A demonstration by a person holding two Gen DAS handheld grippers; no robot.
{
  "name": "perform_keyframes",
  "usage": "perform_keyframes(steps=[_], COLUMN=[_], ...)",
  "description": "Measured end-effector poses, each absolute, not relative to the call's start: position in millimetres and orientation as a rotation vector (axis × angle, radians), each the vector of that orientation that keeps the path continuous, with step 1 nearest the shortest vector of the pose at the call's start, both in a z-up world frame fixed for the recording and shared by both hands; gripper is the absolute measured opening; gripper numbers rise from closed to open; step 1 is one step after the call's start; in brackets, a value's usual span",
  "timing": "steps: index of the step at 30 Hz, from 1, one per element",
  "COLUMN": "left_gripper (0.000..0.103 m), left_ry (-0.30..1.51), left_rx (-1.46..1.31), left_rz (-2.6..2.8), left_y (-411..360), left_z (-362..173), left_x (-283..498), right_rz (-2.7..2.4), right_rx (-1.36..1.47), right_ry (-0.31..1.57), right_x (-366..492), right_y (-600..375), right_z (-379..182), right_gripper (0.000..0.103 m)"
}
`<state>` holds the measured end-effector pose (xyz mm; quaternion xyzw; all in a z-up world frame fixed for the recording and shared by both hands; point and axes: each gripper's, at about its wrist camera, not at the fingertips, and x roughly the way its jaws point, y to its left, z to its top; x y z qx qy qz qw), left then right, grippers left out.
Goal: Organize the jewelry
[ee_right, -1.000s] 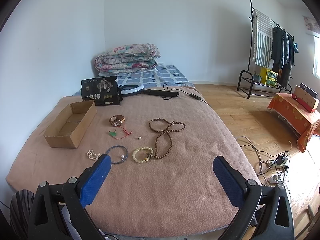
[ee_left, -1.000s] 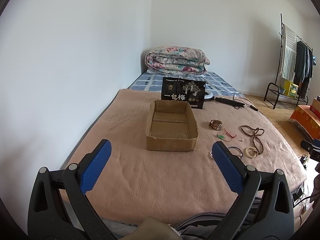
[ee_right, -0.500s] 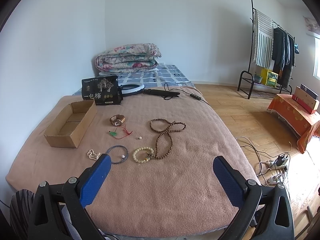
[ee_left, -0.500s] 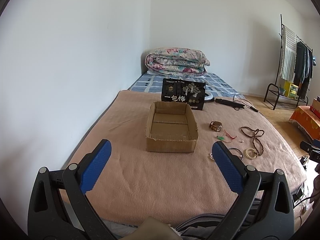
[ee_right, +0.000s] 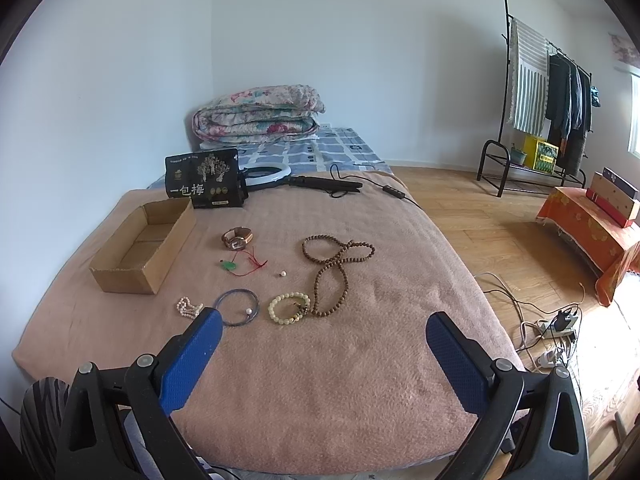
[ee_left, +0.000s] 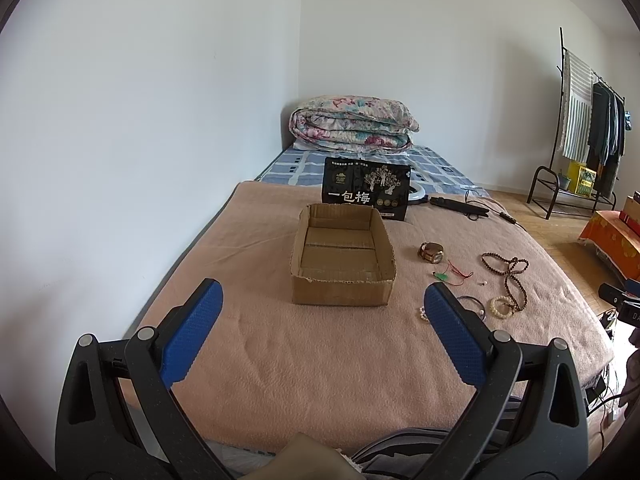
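An empty cardboard box sits on the pink blanket. Right of it lie a watch, a green pendant on red cord, a loose pearl, a long brown bead necklace, a cream bead bracelet, a blue bangle and a small pearl bracelet. My left gripper is open and empty, in front of the box. My right gripper is open and empty, in front of the jewelry.
A black printed package stands behind the box, with a ring light and cable beside it. A folded quilt lies at the bed's head. A clothes rack, an orange-covered stand and floor cables are at right.
Both grippers have shifted only slightly; the view in each has barely moved. Nothing has been picked up or moved.
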<state>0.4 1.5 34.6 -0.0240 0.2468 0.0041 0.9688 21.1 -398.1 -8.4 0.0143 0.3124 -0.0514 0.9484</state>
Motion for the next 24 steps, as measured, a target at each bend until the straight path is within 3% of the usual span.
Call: perform_keyframes(steps=[24], left_gripper=[0.102], left_ry=[0.495], left_rx=[-0.048], left_rz=[0.009], left_y=[1], left_z=[33], left_x=[-2], right_rz=[-0.106], right_rx=[0.035], right_ry=[0.652], right_x=[23], right_y=[-401], right_z=[-18], right_gripper=[0.103])
